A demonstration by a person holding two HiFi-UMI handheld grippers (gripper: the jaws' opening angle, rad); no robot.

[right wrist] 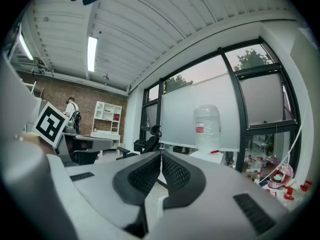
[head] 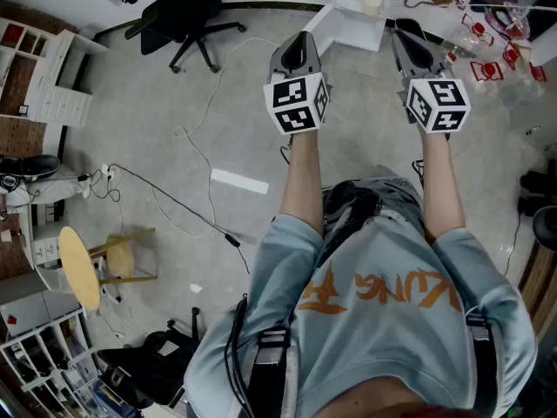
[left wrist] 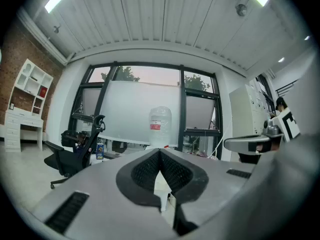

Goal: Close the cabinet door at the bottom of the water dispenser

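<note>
Both claws are held out level ahead of the person, side by side and apart, over the floor.

Left claw (head: 300, 40): jaws closed, tips meeting, nothing between the pads. Marker cube (head: 298, 103) sits just ahead of the hand.

Right claw (head: 399, 30): same, jaws pressed together and empty. Its marker cube (head: 438, 104) sits at the wrist end.

Water dispenser (head: 350, 26): white unit by the window, ahead of both claws and lying between their lines in the head view. Neither claw touches it. The clear bottle (left wrist: 160, 125) with a red label stands upright on top. In the left gripper view it is almost dead ahead above the jaw tips; in the right gripper view it is off to the right of the tips.

Cabinet door: in the head view a white panel (head: 318, 26) angles out at the dispenser's left side, near the left claw's tip. Whether that panel is the door cannot be told. The lower front of the dispenser is mostly hidden behind the claw bodies in both gripper views.

Around: a black office chair (head: 187, 16) stands left of the dispenser. A thin cable (head: 198, 151) trails across the floor. Red-and-clear clutter (head: 496, 59) lies at the right.
</note>
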